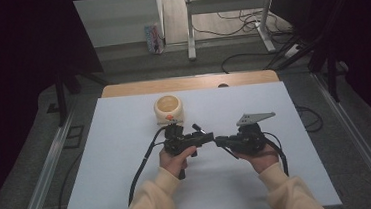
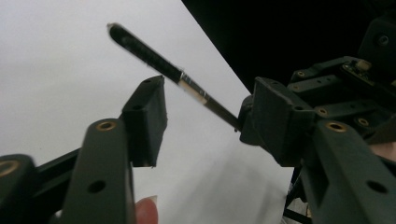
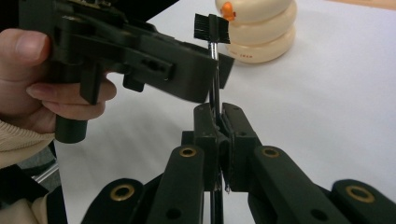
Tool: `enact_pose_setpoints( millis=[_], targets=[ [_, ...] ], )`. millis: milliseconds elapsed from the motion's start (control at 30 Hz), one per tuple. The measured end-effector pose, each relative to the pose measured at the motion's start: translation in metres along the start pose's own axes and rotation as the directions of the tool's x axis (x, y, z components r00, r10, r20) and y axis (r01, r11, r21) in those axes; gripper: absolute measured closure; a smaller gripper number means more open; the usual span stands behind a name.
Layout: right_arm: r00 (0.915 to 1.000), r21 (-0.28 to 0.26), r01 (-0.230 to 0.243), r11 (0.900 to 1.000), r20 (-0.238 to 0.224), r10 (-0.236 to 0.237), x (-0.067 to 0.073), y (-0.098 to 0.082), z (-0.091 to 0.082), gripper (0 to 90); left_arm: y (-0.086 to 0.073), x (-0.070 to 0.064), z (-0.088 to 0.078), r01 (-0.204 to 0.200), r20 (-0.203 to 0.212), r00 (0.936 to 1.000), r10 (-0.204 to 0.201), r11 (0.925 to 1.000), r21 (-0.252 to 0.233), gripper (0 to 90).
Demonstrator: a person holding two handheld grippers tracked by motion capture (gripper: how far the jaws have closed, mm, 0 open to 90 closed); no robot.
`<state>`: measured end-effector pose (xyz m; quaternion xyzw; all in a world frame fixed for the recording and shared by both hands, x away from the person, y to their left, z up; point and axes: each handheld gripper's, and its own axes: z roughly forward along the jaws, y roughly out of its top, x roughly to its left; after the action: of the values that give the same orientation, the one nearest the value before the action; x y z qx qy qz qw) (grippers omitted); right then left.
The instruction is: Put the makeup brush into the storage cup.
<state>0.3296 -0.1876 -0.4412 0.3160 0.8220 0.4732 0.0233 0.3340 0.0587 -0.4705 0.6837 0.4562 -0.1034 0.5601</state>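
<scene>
A thin black brush point(image 3: 213, 70) with short dark bristles at its top stands upright in my right gripper point(image 3: 217, 114), which is shut on its handle. In the left gripper view the brush point(image 2: 149, 58) slants between the jaws of my left gripper point(image 2: 208, 112), which is open and touches nothing. The high view has both grippers meeting tip to tip at mid-table, the left gripper point(image 1: 207, 137) beside the right gripper point(image 1: 220, 141), each held in a hand.
A cream ringed pot point(image 1: 168, 108) with an orange beak stands just behind the grippers, and is also the pot point(image 3: 261, 28) in the right gripper view. The white board point(image 1: 130, 189) lies on a wooden table point(image 1: 122, 88). Cables trail toward the person.
</scene>
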Motion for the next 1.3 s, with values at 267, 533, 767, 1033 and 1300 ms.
enact_pose_setpoints(
  millis=[267,533,767,1033,1300],
  targets=[
    [0.9999,0.006,0.010,1.000,-0.005,-0.010,0.003,-0.001,0.003,85.8,0.001,0.001,-0.002,0.014,0.000,0.9999,-0.014,0.9998,-0.017,58.4],
    [0.9997,0.008,0.020,1.000,-0.012,-0.020,0.004,-0.001,0.006,85.7,0.002,0.001,-0.002,0.025,0.015,0.9996,-0.025,0.9991,-0.035,75.3],
    [0.9994,0.023,0.032,0.999,-0.014,-0.032,0.006,-0.002,0.010,85.6,0.002,0.000,-0.002,0.032,0.066,0.9974,-0.030,0.9988,-0.036,84.8],
    [0.9996,0.007,0.027,1.000,-0.002,-0.027,0.005,-0.003,0.009,68.4,0.003,0.002,-0.008,0.013,0.054,0.9985,-0.011,0.9993,-0.036,85.4],
    [0.9997,-0.026,0.008,1.000,0.025,-0.007,0.001,-0.003,-0.004,52.1,0.006,0.003,-0.023,-0.048,0.005,0.9988,0.048,0.9979,-0.044,85.4]
  ],
)
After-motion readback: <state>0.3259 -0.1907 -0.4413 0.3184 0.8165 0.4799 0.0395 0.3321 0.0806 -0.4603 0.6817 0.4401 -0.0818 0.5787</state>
